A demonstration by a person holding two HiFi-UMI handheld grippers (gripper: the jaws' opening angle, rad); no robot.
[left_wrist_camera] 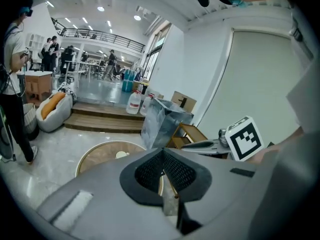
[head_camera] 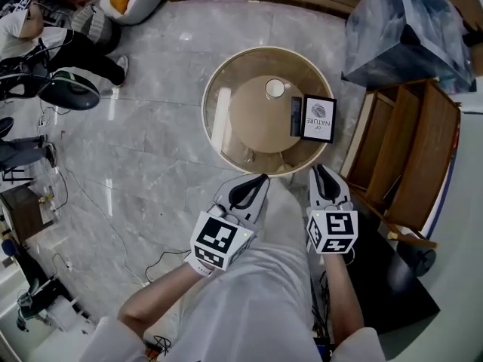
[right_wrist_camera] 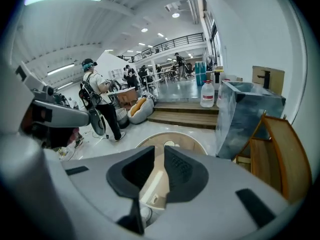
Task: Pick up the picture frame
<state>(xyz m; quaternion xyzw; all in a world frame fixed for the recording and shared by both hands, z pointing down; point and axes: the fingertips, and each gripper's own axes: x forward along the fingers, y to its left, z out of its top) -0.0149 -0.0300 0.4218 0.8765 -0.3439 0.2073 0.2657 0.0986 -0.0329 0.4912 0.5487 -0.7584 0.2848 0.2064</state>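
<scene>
Hovering lower centre, empty: left gripper (head_camera: 261, 179) closed, right gripper (head_camera: 318, 170) barely parted; picture frame (head_camera: 318, 118) untouched on table (head_camera: 216, 87) above, pickup unstarted.

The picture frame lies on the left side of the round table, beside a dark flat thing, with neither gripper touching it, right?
Wrong side: the head view shows the picture frame on the right side of the round table. It does lie beside the dark flat thing, and neither left gripper nor right gripper touches it.
</scene>
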